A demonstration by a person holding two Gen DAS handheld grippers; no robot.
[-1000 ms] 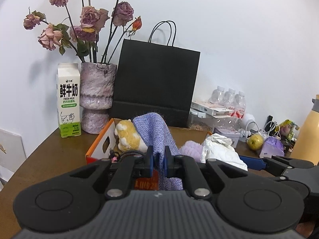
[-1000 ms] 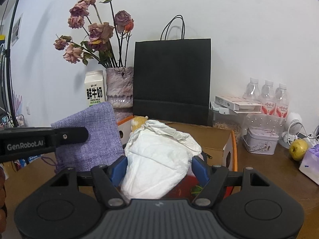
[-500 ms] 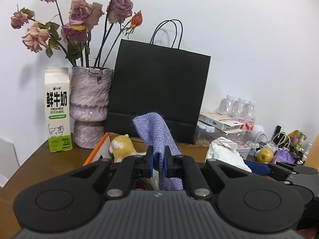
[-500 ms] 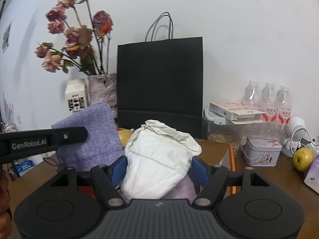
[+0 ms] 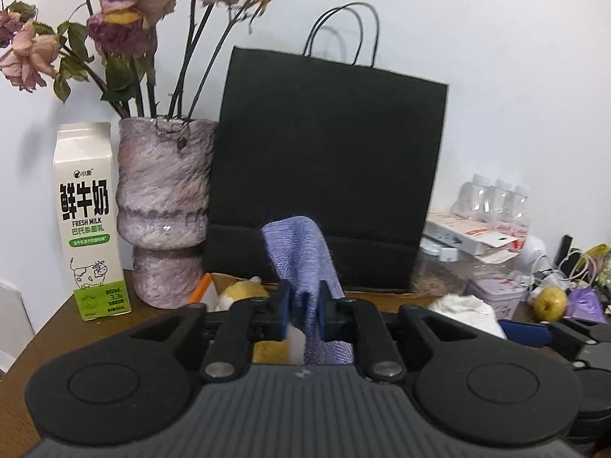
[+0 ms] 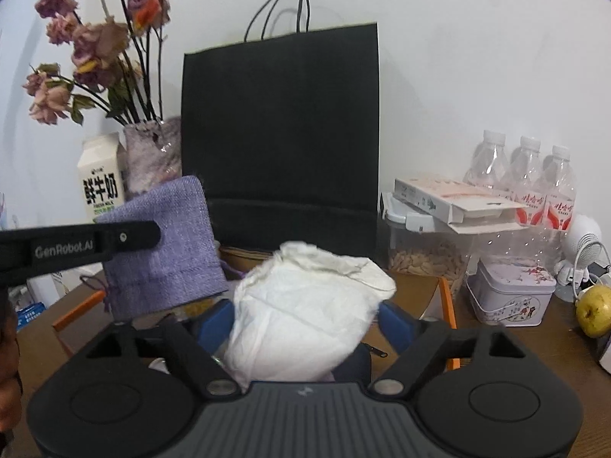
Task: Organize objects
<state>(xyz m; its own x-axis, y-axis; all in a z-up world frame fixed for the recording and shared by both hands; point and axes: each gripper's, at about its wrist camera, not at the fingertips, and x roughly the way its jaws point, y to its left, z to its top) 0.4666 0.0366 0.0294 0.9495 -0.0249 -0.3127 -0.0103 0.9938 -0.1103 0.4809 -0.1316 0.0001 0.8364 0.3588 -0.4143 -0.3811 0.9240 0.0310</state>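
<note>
A purple woven pouch [image 5: 301, 252] stands between the blue pads of my left gripper [image 5: 304, 305], whose jaws are opening; a gap shows beside the cloth. In the right wrist view the same pouch [image 6: 168, 244] hangs at the left gripper's finger [image 6: 76, 244]. A white crumpled cloth bundle [image 6: 305, 305] sits between the fingers of my right gripper [image 6: 307, 320], whose jaws are opening and stand clear of its sides. Both grippers hover over an orange-edged cardboard box [image 6: 446, 305], in which a yellow plush toy [image 5: 244, 290] lies.
A black paper bag [image 5: 324, 175] stands just behind the box. A purple vase of dried roses [image 5: 164, 210] and a milk carton [image 5: 89, 221] stand at the left. At the right are water bottles [image 6: 527, 175], a clear nut container [image 6: 427, 263], a tin [image 6: 511, 294] and a yellow fruit [image 6: 595, 311].
Both grippers have moved forward toward the black bag, over the box. The left jaws have parted from the pouch and the right jaws have widened around the white bundle.
</note>
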